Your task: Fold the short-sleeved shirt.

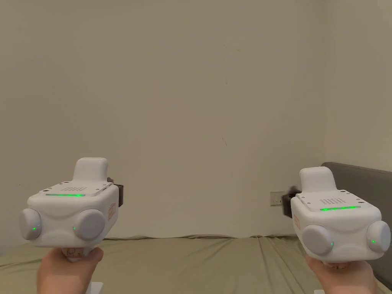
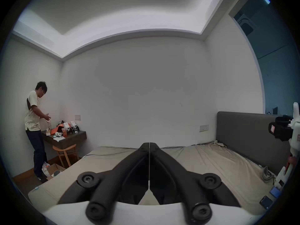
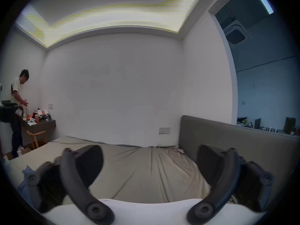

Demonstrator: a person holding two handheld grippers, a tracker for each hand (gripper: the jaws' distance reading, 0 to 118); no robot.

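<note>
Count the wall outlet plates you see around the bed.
2. One outlet plate sits low on the back wall beside the headboard; another plate is on that wall above the desk. More may be hidden.

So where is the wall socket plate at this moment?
In the head view the socket plate sits low on the wall, right side, just left of the right tool and the grey headboard, above the bed.

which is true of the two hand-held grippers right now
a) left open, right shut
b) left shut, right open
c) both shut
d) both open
b: in the left gripper view the left hand-held gripper has its jaws pressed together with nothing between them, while in the right gripper view the right hand-held gripper has its jaws spread wide apart over the bed sheet.
</note>
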